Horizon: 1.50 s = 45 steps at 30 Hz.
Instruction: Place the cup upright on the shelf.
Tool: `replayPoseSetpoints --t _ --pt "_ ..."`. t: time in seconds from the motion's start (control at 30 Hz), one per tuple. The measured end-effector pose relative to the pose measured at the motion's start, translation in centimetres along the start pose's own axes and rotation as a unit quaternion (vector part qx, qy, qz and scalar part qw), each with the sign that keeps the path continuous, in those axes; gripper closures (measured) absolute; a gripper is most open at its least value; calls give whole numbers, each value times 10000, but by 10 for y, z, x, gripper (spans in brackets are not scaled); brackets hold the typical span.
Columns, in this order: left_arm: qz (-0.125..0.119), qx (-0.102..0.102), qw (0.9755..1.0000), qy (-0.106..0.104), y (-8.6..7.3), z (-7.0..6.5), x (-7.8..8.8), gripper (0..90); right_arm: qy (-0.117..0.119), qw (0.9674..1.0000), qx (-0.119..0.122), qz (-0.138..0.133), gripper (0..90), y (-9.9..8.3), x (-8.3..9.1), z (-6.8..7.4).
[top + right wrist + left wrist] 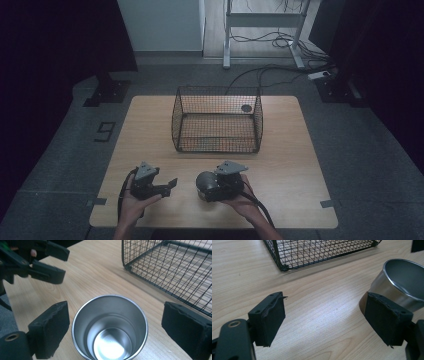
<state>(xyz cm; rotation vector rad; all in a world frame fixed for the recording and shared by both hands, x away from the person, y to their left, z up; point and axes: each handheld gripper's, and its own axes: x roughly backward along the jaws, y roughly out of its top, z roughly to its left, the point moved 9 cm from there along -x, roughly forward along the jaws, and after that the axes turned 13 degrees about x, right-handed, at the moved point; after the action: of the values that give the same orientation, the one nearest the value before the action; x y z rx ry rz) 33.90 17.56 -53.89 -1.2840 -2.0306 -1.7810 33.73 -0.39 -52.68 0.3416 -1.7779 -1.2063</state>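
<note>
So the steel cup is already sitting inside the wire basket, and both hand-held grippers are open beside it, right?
Not quite. The steel cup stands on the wooden table, outside the wire basket, between the open jaws of the right hand-held gripper; the right gripper view shows it. The left hand-held gripper is indeed open.

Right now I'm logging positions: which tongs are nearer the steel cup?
Right. The right tongs straddle the steel cup, pads clear of it; the left tongs sit open beside it.

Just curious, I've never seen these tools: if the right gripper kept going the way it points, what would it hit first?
Probably the steel cup, which stands between the open pads of the right gripper, untouched. Beyond it lies the wire basket.
</note>
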Motion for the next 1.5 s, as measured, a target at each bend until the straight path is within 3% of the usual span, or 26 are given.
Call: replayPoseSetpoints --t 0.53,0.83,0.93,1.33,1.5 --pt "77 -30 10000 -17 -2 -1 -4 173 111 9996 166 215 39 -13 -20 9" --pt "50 -19 10000 -12 -2 0 -3 173 120 9988 256 399 78 -24 -31 11" --pt "51 -17 10000 -17 -1 0 -2 173 119 9987 331 379 134 -25 -31 12" --pt "27 0 10000 -17 0 1 -1 173 148 9984 437 339 140 -22 -29 12" --pt "8 22 10000 -14 0 2 0 173 203 9984 503 168 141 -11 -19 13"
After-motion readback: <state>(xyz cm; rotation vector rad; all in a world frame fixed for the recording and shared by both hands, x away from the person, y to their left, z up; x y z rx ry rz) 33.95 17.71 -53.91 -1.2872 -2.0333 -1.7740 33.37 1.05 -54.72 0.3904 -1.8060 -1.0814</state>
